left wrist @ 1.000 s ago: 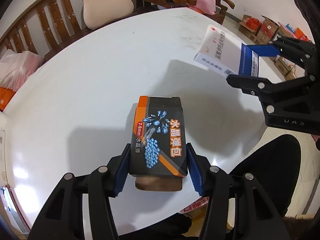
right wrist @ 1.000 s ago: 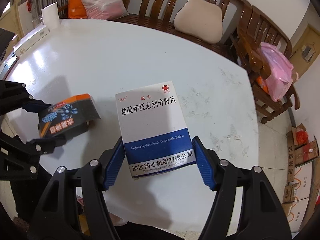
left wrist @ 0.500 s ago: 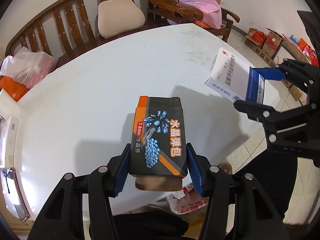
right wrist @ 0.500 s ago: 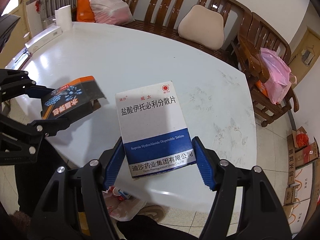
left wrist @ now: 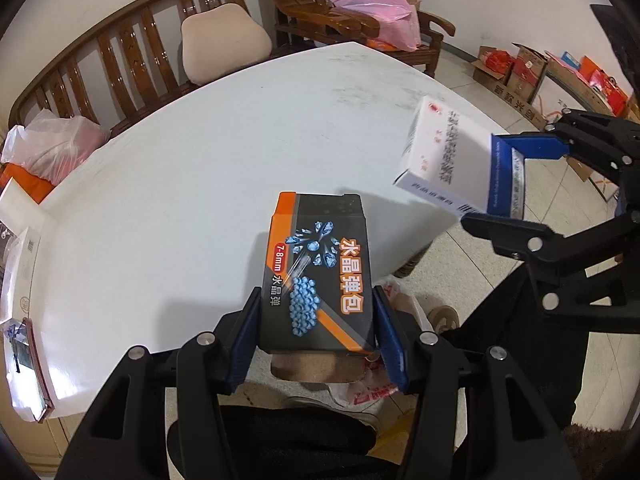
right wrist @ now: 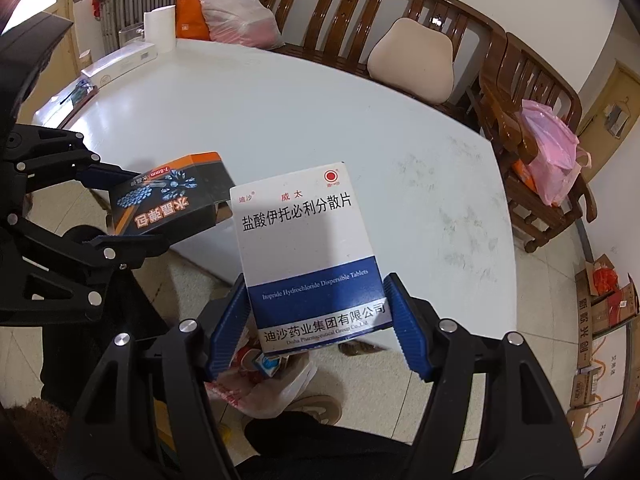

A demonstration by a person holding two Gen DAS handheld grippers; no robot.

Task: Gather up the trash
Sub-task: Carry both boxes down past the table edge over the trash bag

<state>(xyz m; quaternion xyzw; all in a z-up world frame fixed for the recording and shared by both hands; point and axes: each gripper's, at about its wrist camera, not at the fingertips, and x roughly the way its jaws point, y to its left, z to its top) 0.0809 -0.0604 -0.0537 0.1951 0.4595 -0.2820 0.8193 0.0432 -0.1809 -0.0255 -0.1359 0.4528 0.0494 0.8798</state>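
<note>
Clamping a black-and-orange cardboard box (left wrist: pixel 318 276), the left gripper (left wrist: pixel 318 336) hangs above the white plastic bag (right wrist: pixel 260 388); the right gripper (right wrist: pixel 316 324) grips a white-and-blue medicine carton (right wrist: pixel 308 256). Letting go off-centre could miss the floppy opening.

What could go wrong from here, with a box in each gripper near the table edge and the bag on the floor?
1. The black box is clamped only near its lower end by the left gripper; it could pivot or slip.
2. The plastic bag looks slumped, so a dropped box may miss.
3. The white medicine box in the right gripper is close to the black box; they might bump.
</note>
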